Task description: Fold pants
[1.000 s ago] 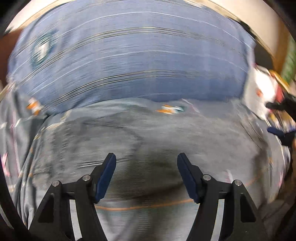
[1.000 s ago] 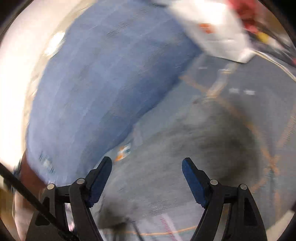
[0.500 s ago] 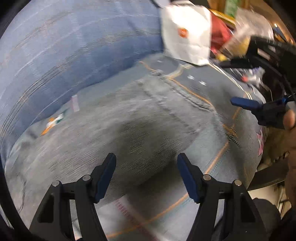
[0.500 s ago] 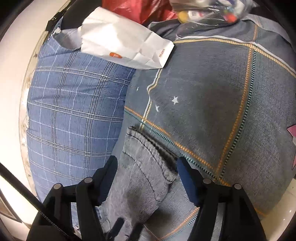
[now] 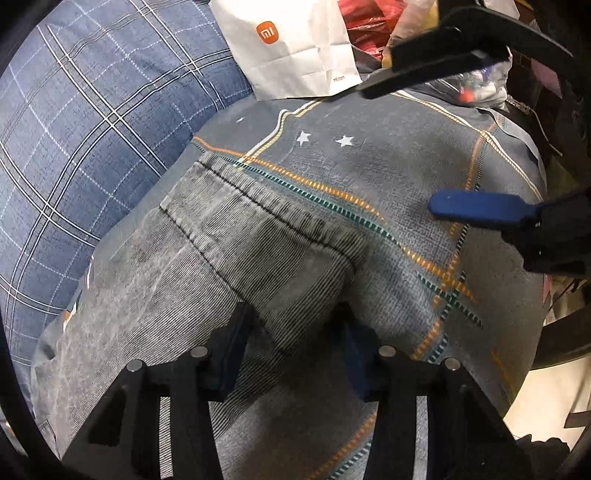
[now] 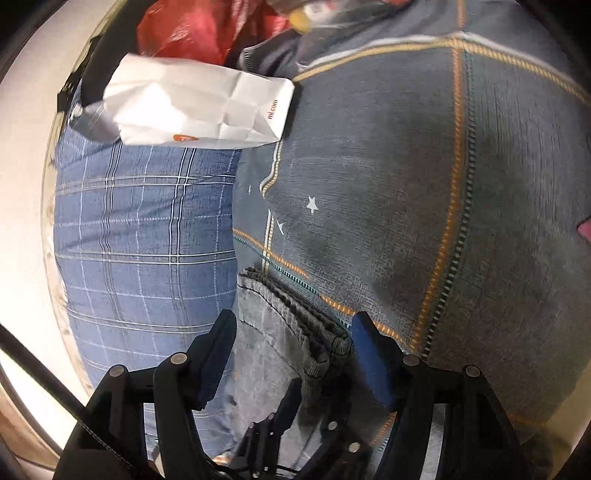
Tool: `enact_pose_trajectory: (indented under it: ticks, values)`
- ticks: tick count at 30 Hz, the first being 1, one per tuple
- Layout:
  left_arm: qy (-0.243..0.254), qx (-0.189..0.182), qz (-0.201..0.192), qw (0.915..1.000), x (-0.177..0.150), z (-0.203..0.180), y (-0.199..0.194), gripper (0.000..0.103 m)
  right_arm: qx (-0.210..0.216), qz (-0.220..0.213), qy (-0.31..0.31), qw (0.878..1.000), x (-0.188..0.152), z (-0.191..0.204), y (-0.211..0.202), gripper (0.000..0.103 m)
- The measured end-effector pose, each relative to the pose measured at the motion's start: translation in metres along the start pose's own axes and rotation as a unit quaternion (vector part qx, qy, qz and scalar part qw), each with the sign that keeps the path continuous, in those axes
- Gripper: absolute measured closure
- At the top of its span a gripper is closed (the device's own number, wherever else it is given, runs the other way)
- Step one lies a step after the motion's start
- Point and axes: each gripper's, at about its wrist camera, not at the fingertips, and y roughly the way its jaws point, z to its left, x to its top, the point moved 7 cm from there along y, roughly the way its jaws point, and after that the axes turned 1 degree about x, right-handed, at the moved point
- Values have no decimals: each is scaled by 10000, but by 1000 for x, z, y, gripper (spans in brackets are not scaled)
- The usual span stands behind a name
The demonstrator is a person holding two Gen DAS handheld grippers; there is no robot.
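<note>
Your pants are grey ribbed cloth, faded and matt, lying on a woven bedcover with stitched stripes. Beside them you have a creased matt paper bag and a soft plaid pillow.

Pants: near part cut off by the bottom edge and covered by the left gripper.
Right gripper: body cut off at the right edge.
Red bag: cropped at the top, partly hidden behind the white paper bag.
Far clutter: blurred.
</note>
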Motion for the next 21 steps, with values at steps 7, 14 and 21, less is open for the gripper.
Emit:
enact_pose_trajectory:
  ticks: [7, 14, 21]
  values:
    - [-39, -153, -5, 9999, -2, 16, 0, 73, 90, 122, 87, 9998, -3, 1, 5, 32]
    - [-1056, -651, -235, 9920, -3, 50, -22, 91, 376, 512, 0, 9980, -8, 10, 21, 31]
    - [-1698, -1271, -176, 9771, -9, 63, -26, 91, 872, 1577, -358, 9830, -30, 34, 68, 27]
